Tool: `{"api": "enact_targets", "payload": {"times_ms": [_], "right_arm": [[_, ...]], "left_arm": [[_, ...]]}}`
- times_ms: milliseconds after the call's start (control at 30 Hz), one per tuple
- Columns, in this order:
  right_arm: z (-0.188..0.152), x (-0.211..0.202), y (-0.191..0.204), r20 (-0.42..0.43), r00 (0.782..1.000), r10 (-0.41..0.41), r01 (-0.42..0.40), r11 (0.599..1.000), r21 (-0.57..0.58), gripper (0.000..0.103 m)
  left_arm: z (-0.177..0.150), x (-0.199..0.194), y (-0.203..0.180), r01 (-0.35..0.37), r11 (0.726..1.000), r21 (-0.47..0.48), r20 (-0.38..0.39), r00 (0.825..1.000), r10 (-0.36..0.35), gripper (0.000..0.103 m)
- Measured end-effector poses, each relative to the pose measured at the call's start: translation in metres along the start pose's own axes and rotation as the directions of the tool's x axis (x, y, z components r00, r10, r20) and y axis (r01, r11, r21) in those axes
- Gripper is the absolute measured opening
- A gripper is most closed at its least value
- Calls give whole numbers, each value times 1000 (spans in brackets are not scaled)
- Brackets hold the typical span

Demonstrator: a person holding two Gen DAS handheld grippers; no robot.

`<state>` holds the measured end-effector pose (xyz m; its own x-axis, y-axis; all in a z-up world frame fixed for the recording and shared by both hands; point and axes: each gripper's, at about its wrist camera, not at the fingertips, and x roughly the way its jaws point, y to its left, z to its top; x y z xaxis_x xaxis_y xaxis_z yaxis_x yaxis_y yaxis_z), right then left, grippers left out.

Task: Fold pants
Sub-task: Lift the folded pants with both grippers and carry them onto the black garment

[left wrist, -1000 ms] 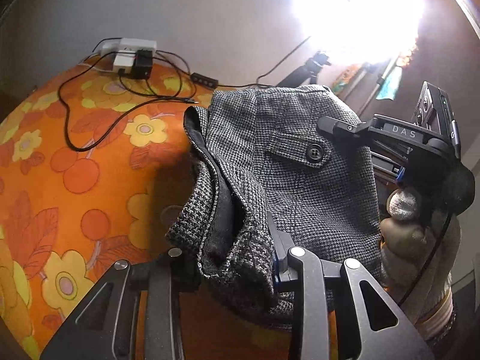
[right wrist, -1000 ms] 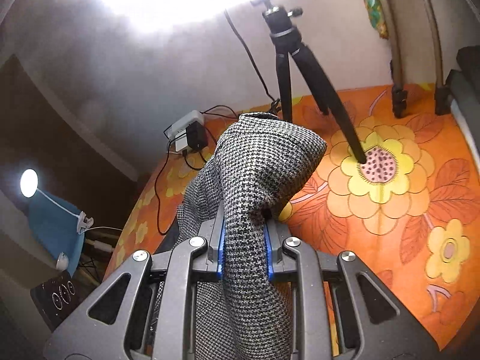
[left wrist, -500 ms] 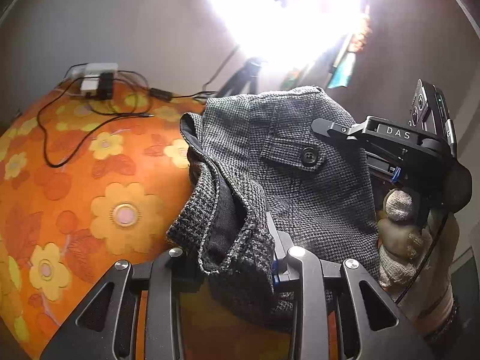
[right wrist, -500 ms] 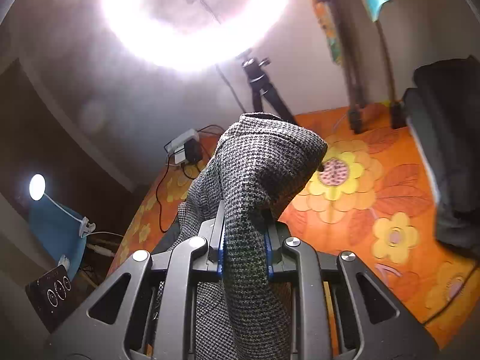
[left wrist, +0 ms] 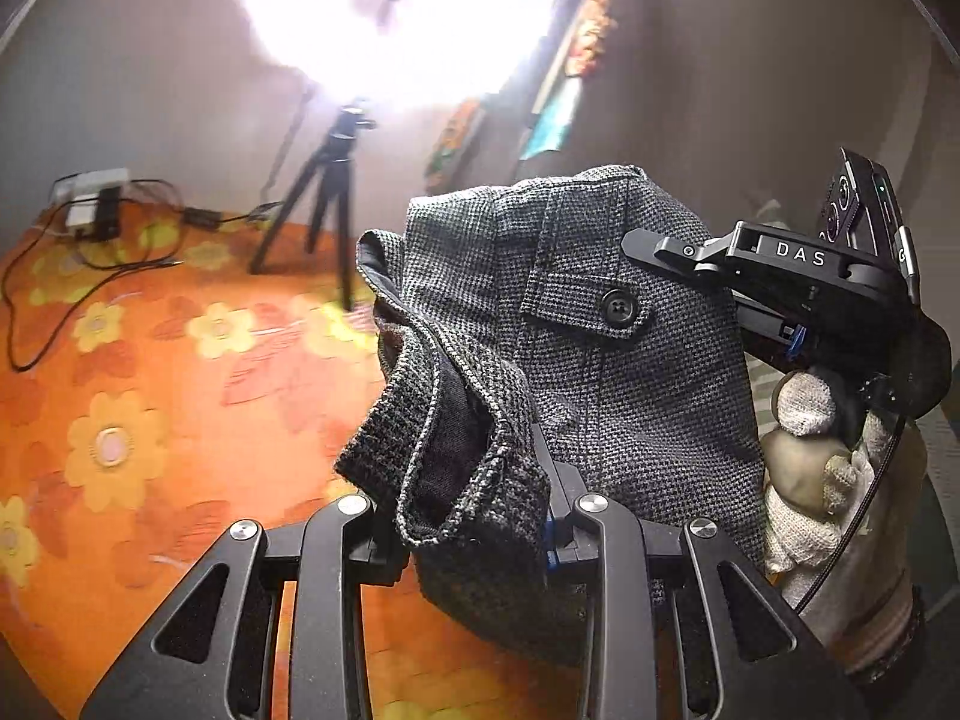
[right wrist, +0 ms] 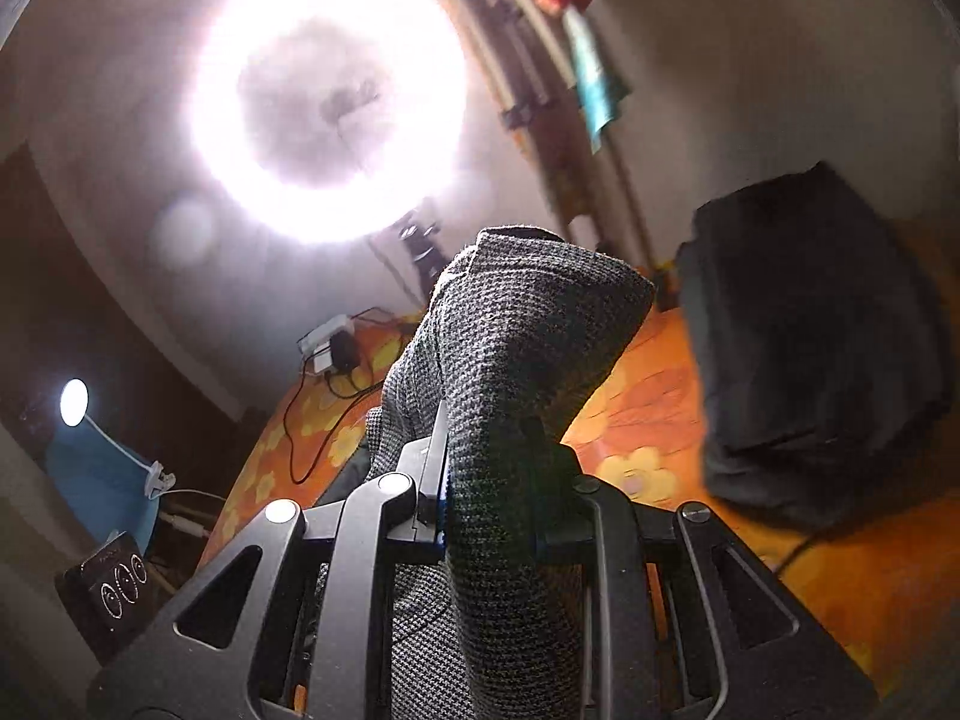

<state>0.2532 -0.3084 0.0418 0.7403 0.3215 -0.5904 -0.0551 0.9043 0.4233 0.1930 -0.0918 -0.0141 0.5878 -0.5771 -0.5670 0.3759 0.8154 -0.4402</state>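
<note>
Grey houndstooth pants (left wrist: 606, 372) are hanging in the air, bunched, held up off the orange floral-covered surface (left wrist: 180, 396) — bed or bench, can't tell which. Button-flap pocket (left wrist: 591, 306) is facing the left wrist camera.

Left claw (left wrist: 474, 531) is clamping a rolled hem or waistband edge, dark lining showing. Right claw (right wrist: 489, 495) is pinching a thick fold of the same fabric; cloth is draping over and past its jaws. In the left view the right claw's body, with the gloved hand (left wrist: 810, 468) gripping it, is sitting at the far side of the pants.

Progress, my read: early to mid. Nothing is lying flat yet and no clean crease is visible; this looks like a lift or carry phase. Still left: lay it down, align legs, make the folds, smooth.

Surroundings: dark folded pile (right wrist: 816, 348) toward the surface's right edge, tripod (left wrist: 327, 204) and power strip with cables (left wrist: 90, 210) along the far edge, ring light (right wrist: 327, 96) glaring behind.
</note>
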Motion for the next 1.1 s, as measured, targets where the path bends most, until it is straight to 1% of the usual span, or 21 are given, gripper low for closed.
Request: {"api": "enact_targets", "payload": {"times_ms": [267, 467, 600, 767, 867, 1100], "right_arm": [[32, -47, -41, 63, 997, -47, 47, 999, -1, 20], [59, -68, -72, 98, 991, -94, 96, 995, -14, 20], [74, -74, -90, 114, 986, -119, 123, 992, -25, 20], [99, -74, -113, 128, 982, -142, 148, 988, -38, 20], [117, -63, -127, 128, 980, -151, 158, 986, -46, 20], [139, -34, -148, 118, 980, -158, 169, 981, -91, 20]], "left_arm": [[12, 31, -53, 73, 997, 18, 21, 997, -74, 30], [23, 60, -87, 109, 994, 31, 33, 993, -110, 30], [29, 80, -104, 116, 992, 47, 48, 992, -119, 30], [41, 108, -119, 126, 991, 48, 59, 990, -128, 29], [45, 124, -123, 123, 991, 52, 68, 990, -126, 29], [49, 163, -122, 102, 993, 53, 65, 992, -106, 29]]}}
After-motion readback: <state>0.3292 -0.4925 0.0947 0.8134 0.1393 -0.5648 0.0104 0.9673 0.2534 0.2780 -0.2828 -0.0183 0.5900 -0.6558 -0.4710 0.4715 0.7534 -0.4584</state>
